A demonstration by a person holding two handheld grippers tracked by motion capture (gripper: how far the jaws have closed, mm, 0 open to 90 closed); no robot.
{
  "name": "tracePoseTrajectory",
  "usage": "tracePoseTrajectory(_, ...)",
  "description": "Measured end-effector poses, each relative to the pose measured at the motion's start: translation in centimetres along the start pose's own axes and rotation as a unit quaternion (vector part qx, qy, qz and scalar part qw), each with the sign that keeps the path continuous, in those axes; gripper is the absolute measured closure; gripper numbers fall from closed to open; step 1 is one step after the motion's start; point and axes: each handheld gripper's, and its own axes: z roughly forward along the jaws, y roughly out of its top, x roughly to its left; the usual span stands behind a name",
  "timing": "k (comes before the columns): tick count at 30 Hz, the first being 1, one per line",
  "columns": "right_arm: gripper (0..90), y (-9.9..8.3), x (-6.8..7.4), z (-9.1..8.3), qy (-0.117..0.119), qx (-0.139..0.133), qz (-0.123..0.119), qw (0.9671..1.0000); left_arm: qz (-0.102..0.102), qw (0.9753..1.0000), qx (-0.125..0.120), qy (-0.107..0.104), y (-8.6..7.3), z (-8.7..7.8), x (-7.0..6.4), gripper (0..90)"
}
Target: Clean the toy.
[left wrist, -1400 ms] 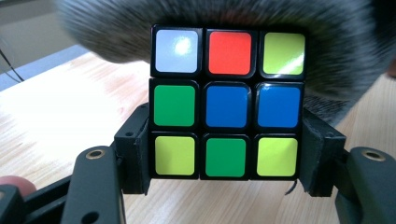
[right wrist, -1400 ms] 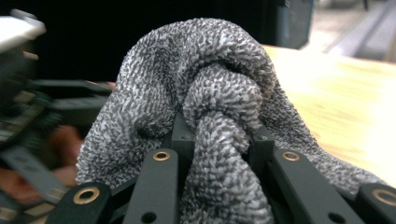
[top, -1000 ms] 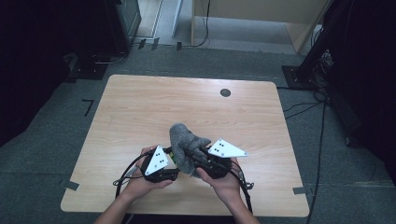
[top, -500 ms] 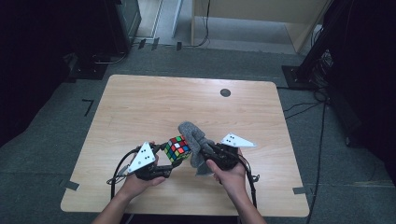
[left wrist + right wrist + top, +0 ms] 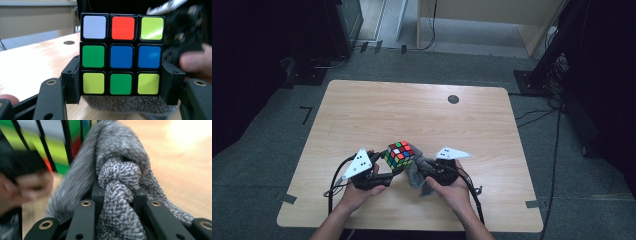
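Between the claws, cube (image 5: 399, 154) now uncovered in left claw (image 5: 388, 176), cloth (image 5: 416, 172) in right claw (image 5: 424, 172).

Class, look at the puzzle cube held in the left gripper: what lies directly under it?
Under the puzzle cube a grey knitted cloth shows just below its bottom row, above the wooden table. The cube's underside is hidden, so contact cannot be judged.

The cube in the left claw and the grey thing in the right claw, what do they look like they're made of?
The cube looks like hard plastic: a glossy black frame with smooth coloured tiles that catch the light. The grey thing looks like knitted fabric, probably wool or acrylic: speckled grey and white loops show, it is matte, and it bunches softly where the right claw pinches it. The left claw grips the cube's sides.
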Motion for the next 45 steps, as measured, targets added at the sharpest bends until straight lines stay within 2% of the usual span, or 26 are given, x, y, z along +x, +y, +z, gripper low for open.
tracePoseTrajectory(2, 72.0, 0.6, -0.3, -1.2, -0.004, -0.045, 0.007, 0.999, -0.002, 1.0, 0.007, -0.001, -0.1, 0.2, 0.0, 34.5)
tracePoseTrajectory(4, 72.0, 1.0, -0.4, -2.2, 0.0, -0.091, 0.014, 0.9957, -0.004, 0.9999, 0.01, -0.004, -0.1, 0.4, -0.1, 34.6)
tracePoseTrajectory(5, 72.0, 1.1, -0.4, -2.4, 0.002, -0.102, 0.013, 0.9947, -0.004, 0.9999, 0.01, -0.006, -0.1, 0.4, -0.1, 34.5)
tracePoseTrajectory(6, 72.0, 1.1, -0.3, -2.4, 0.005, -0.102, 0.006, 0.9947, -0.006, 0.9999, 0.01, -0.009, -0.1, 0.4, -0.1, 34.5)
tracePoseTrajectory(8, 72.1, 0.6, 0.1, -1.6, 0.012, -0.083, -0.012, 0.9964, -0.01, 0.9999, 0.007, -0.008, 0.0, 0.3, -0.1, 34.5)
tracePoseTrajectory(11, 72.0, 0.0, 0.3, -0.4, 0.016, -0.049, -0.017, 0.9986, -0.026, 0.9996, -0.005, -0.004, 0.1, 0.1, 0.3, 34.5)
tracePoseTrajectory(13, 71.9, -0.6, 0.5, 0.5, 0.025, -0.028, -0.013, 0.9992, -0.054, 0.9983, -0.019, 0.008, 0.2, -0.1, 0.6, 34.5)
tracePoseTrajectory(14, 71.9, -0.9, 0.7, 0.9, 0.033, -0.024, -0.007, 0.9991, -0.08, 0.9963, -0.028, 0.014, 0.2, -0.1, 0.9, 34.5)
tracePoseTrajectory(15, 72.0, -1.2, 0.9, 1.4, 0.048, -0.017, 0.001, 0.9987, -0.097, 0.9946, -0.034, 0.016, 0.1, 0.0, 1.0, 34.5)
tracePoseTrajectory(17, 72.0, -1.5, 1.7, 2.1, 0.071, -0.008, 0.0, 0.9975, -0.11, 0.9931, -0.036, 0.02, -0.1, 0.1, 1.1, 34.5)
tracePoseTrajectory(19, 72.0, -1.6, 2.9, 2.8, 0.096, 0.0, -0.024, 0.9951, -0.104, 0.994, -0.022, 0.023, -0.3, 0.4, 0.9, 34.5)
tracePoseTrajectory(21, 72.1, -1.6, 3.9, 3.0, 0.108, -0.007, -0.043, 0.9932, -0.103, 0.9943, -0.018, 0.02, -0.4, 0.6, 0.7, 34.5)
tracePoseTrajectory(23, 72.7, -1.3, 4.0, 2.9, 0.102, -0.022, -0.035, 0.9939, -0.104, 0.9942, -0.023, 0.017, -0.3, 0.6, 0.6, 34.5)
tracePoseTrajectory(25, 73.0, -1.2, 3.2, 2.6, 0.074, -0.031, -0.022, 0.9965, -0.102, 0.9943, -0.025, 0.018, -0.2, 0.5, 0.6, 34.5)
tracePoseTrajectory(27, 73.2, -1.2, 2.0, 2.0, 0.041, -0.044, 0.003, 0.9982, -0.106, 0.9937, -0.03, 0.021, -0.1, 0.3, 0.8, 34.5)
tracePoseTrajectory(28, 73.1, -1.3, 1.3, 1.7, 0.018, -0.052, 0.027, 0.9981, -0.107, 0.9935, -0.033, 0.021, -0.1, 0.3, 0.9, 34.5)
tracePoseTrajectory(30, 72.9, -1.5, 0.4, 1.1, -0.013, -0.07, 0.052, 0.9961, -0.108, 0.9932, -0.033, 0.025, -0.1, 0.1, 1.0, 34.5)
tracePoseTrajectory(32, 72.6, -1.5, 0.0, 0.6, -0.033, -0.085, 0.058, 0.9941, -0.108, 0.9933, -0.03, 0.027, -0.1, 0.1, 1.1, 34.5)
tracePoseTrajectory(33, 72.4, -1.5, 0.0, 0.6, -0.036, -0.085, 0.046, 0.9947, -0.11, 0.9931, -0.03, 0.028, -0.1, 0.1, 1.1, 34.5)
tracePoseTrajectory(34, 72.2, -1.4, 0.3, 0.7, -0.033, -0.08, 0.037, 0.9955, -0.112, 0.9929, -0.031, 0.027, -0.1, 0.2, 1.1, 34.5)
tracePoseTrajectory(37, 71.6, -1.6, 1.8, 1.7, -0.001, -0.052, 0.012, 0.9986, -0.11, 0.9931, -0.03, 0.028, -0.2, 0.3, 0.9, 34.5)
tracePoseTrajectory(39, 71.6, -1.9, 2.8, 2.8, 0.041, -0.02, -0.003, 0.999, -0.109, 0.9933, -0.025, 0.029, -0.2, 0.4, 0.8, 34.5)
tracePoseTrajectory(40, 71.7, -2.1, 3.4, 3.2, 0.062, -0.006, -0.015, 0.998, -0.106, 0.9938, -0.021, 0.029, -0.3, 0.5, 0.8, 34.5)
tracePoseTrajectory(42, 71.8, -2.0, 4.2, 3.5, 0.071, -0.006, -0.036, 0.9968, -0.103, 0.9941, -0.015, 0.029, -0.3, 0.6, 0.7, 34.5)
tracePoseTrajectory(43, 71.9, -1.9, 4.3, 3.3, 0.075, -0.013, -0.03, 0.9966, -0.102, 0.9943, -0.015, 0.026, -0.3, 0.6, 0.6, 34.5)
tracePoseTrajectory(45, 72.6, -1.4, 3.7, 2.7, 0.066, -0.035, -0.011, 0.9972, -0.102, 0.9944, -0.019, 0.023, -0.3, 0.6, 0.6, 34.5)
